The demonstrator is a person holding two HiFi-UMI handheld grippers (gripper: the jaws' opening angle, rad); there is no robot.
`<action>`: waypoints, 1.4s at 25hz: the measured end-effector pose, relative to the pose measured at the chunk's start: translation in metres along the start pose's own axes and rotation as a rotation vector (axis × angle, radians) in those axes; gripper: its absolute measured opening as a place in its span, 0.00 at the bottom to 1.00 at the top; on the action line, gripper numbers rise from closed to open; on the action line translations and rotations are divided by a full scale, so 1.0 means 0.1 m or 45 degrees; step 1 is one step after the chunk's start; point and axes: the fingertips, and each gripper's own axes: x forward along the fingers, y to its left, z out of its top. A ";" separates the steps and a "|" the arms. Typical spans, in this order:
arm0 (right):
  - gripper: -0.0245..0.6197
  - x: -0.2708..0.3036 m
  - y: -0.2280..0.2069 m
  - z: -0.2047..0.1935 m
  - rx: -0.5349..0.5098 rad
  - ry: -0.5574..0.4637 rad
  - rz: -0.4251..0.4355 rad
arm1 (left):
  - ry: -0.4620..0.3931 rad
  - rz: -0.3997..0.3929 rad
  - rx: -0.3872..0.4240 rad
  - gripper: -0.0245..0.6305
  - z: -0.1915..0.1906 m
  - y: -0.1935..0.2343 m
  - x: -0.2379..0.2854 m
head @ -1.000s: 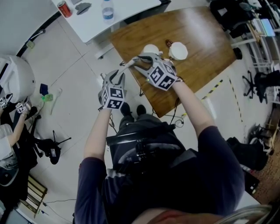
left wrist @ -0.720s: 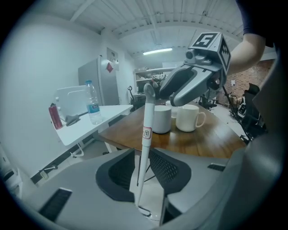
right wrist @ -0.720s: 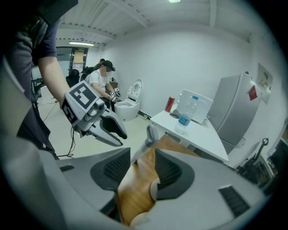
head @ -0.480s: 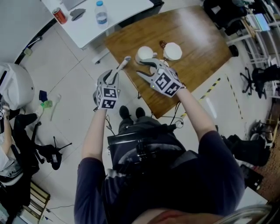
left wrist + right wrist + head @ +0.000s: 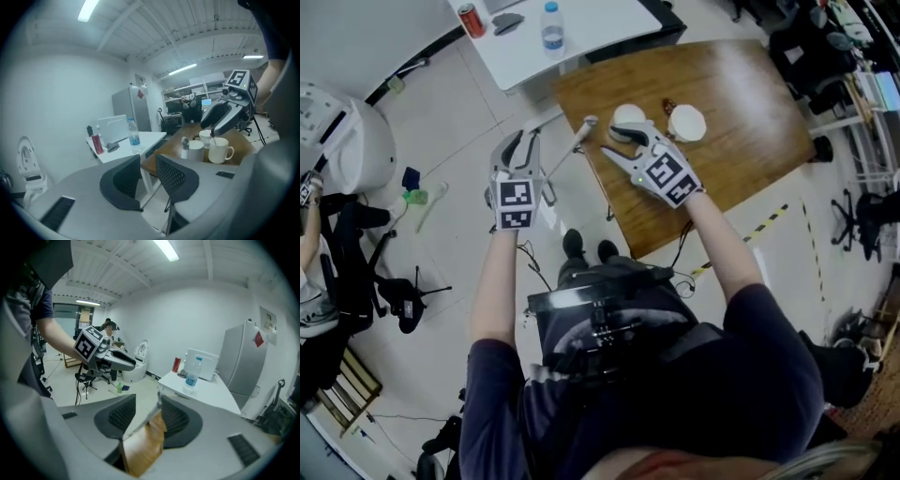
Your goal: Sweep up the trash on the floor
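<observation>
Both left gripper (image 5: 525,141) and right gripper (image 5: 617,141) are held jaws apart, empty, beside the table (image 5: 731,112), likely readied for the handle (image 5: 581,131).

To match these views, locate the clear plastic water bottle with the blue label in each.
Head view: clear plastic bottle at the top, left of centre, on the white table.
Left gripper view: bottle left of centre, mid-height.
Right gripper view: bottle right of centre.
Shared landmark: the red drink can on that table.
</observation>
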 end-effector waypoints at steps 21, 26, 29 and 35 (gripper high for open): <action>0.29 -0.16 1.55 1.09 -0.266 -0.365 0.595 | -0.138 0.570 -0.196 0.04 0.65 0.04 -2.60; 0.22 -0.18 1.96 1.35 -0.221 -0.393 0.620 | -0.162 0.581 -0.236 0.04 0.39 0.03 -3.07; 0.05 -0.26 2.17 1.36 -0.212 -0.391 0.543 | -0.165 0.560 -0.243 0.04 0.25 -0.04 -3.35; 0.05 -0.60 2.52 1.32 -0.183 -0.399 0.542 | -0.201 0.528 -0.345 0.04 -0.05 -0.13 -3.69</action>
